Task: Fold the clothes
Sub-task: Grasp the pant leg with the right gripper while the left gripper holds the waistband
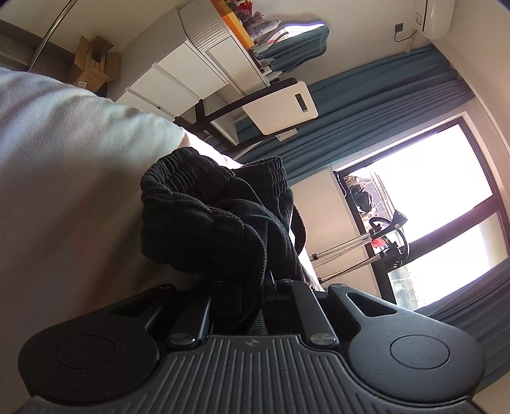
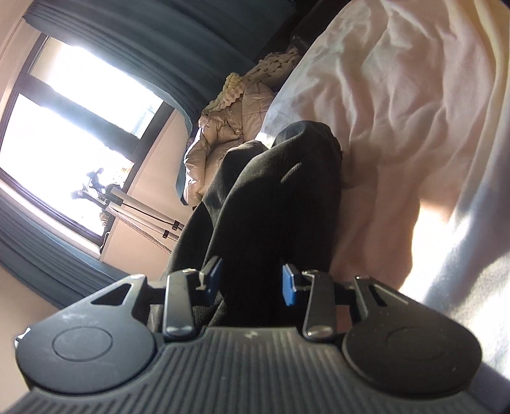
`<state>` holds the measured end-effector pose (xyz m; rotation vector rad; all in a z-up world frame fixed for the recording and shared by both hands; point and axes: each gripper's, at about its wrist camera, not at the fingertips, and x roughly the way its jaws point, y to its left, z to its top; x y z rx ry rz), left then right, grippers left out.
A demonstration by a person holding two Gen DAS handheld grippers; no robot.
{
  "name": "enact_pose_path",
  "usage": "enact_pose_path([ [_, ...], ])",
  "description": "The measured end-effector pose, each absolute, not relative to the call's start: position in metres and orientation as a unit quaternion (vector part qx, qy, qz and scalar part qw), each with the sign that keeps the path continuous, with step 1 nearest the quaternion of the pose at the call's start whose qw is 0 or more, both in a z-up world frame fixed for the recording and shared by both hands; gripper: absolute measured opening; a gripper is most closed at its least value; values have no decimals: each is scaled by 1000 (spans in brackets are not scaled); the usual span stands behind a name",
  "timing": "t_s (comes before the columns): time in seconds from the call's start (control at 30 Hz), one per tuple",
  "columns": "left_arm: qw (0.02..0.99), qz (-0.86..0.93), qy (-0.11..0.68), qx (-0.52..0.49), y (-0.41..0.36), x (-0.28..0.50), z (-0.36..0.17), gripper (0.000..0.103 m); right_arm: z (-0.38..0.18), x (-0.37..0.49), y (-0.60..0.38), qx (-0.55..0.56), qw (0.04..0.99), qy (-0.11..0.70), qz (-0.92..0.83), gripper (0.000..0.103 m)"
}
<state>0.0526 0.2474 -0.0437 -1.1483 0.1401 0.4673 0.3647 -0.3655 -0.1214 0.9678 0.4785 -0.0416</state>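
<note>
Black pants [image 1: 207, 219] bunched on the white bed sheet [image 1: 63, 159], running lengthwise away from both claws. Left claw [image 1: 255, 296] clamped tight on the fabric; right claw [image 2: 251, 283] pinching a thick fold.

We count one black garment [image 1: 204, 219], bunched on one white sheet [image 1: 63, 159]. Two grippers, one per hand: the left [image 1: 251, 302] and the right [image 2: 251, 283], each with two fingers. One puffy beige jacket [image 2: 220, 140], one window [image 1: 446, 197], one cardboard box [image 1: 92, 63], one air conditioner [image 1: 438, 17].
</note>
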Motion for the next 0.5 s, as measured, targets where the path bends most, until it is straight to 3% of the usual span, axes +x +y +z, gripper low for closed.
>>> enact_pose_path([
  [0.03,812,219,66,-537,249,53,-45,11,-121,369,-364,450,861,236,-27,20],
  [0.13,811,218,65,-539,252,54,-48,11,-114,367,-357,418,874,241,-48,8],
  [0.5,824,153,36,-545,264,30,-36,10,1,221,-327,382,921,22,-70,5],
])
